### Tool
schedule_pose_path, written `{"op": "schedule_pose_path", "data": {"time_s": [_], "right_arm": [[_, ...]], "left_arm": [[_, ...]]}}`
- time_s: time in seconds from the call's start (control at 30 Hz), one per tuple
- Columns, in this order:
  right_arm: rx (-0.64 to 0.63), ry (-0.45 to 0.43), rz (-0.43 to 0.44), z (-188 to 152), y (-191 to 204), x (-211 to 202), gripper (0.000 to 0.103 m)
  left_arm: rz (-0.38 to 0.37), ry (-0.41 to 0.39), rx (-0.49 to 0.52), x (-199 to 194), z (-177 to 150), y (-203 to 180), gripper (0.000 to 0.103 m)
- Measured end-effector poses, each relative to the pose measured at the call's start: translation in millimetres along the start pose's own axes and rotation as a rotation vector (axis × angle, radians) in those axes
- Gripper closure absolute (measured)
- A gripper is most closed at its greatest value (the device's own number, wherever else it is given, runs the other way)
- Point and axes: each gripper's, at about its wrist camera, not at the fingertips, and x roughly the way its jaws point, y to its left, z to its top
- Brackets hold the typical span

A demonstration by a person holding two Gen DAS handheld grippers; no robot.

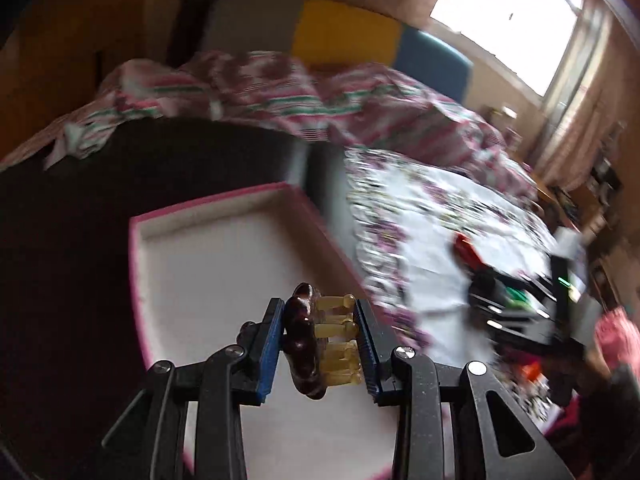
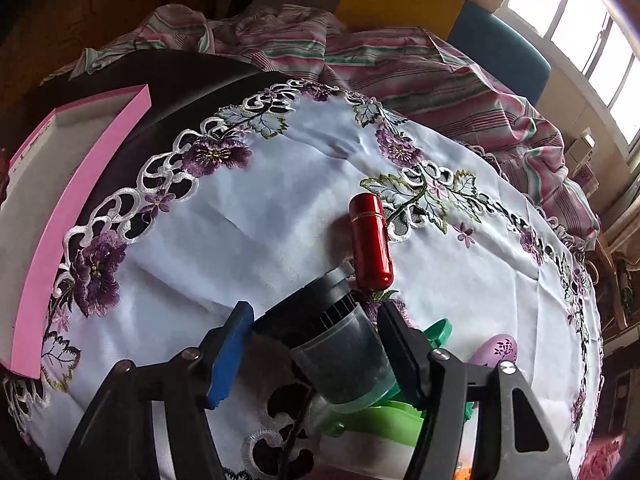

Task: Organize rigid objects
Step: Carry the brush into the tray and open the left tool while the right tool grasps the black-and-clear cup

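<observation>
Bare box floor (image 1: 224, 264) below; red capsule (image 2: 371, 240) just beyond jar (image 2: 332, 340).

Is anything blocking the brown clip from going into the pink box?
No. The left gripper holds the brown hair clip right above the pink box, whose white floor looks bare. Nothing visible lies between them.

Glossy red capsule (image 2: 371, 241), embroidered cloth (image 2: 248, 216)

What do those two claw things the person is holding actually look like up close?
Both look alike. The left gripper and the right gripper each have two black angular link arms with cut-out slots, joined by round silver pivot bolts. Their jaws are flat black plates faced with blue ribbed pads. No cables, markings or sleeves show on either one.
</observation>
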Motion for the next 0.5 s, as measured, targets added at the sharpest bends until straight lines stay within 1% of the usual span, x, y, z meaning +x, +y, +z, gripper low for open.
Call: {"op": "schedule_pose_path", "data": {"time_s": [0.07,0.2,0.27,0.33,0.4,0.43,0.5], "right_arm": [[0.006,0.000,0.003,-1,-1,0,0.039],[0.019,0.004,0.016,0,0,0,0.039],[0.015,0.004,0.016,0,1,0,0.039],[0.012,0.004,0.014,1,2,0,0.040],[0.011,0.004,0.013,0,2,1,0.040],[0.009,0.004,0.011,0,2,1,0.040],[0.006,0.003,0.009,0,2,1,0.040]], "left_arm": [[0.067,0.015,-0.044,14,8,30,0.067],[0.124,0.040,-0.100,33,14,64,0.067],[0.130,0.040,-0.116,38,17,72,0.067],[0.132,0.033,-0.117,40,21,74,0.067],[0.150,0.034,-0.114,47,27,74,0.067],[0.161,0.027,-0.113,48,29,74,0.066],[0.176,0.009,-0.107,47,34,74,0.056]]}}
